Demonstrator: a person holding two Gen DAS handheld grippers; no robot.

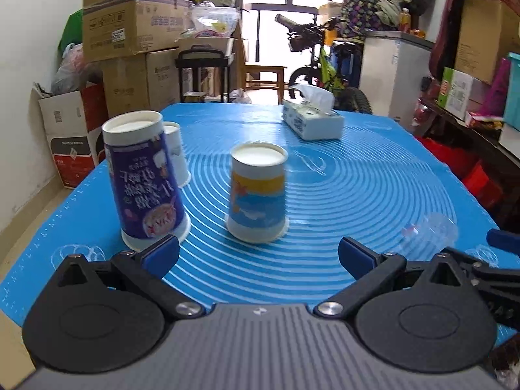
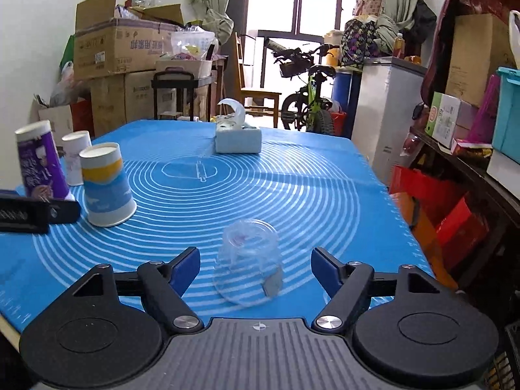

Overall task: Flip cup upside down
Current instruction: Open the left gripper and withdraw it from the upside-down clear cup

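Observation:
Four cups stand upside down on the blue mat. A blue-and-yellow paper cup stands just ahead of my open, empty left gripper. A tall purple cup and a small white cup stand to its left. A clear plastic cup stands between the open fingers of my right gripper, untouched; it shows faintly in the left wrist view. The blue-and-yellow cup, purple cup and white cup show at the left of the right wrist view.
A tissue box sits at the far side of the mat, also in the right wrist view. The left gripper's body shows at left. Cardboard boxes, a bicycle and cluttered shelves surround the table.

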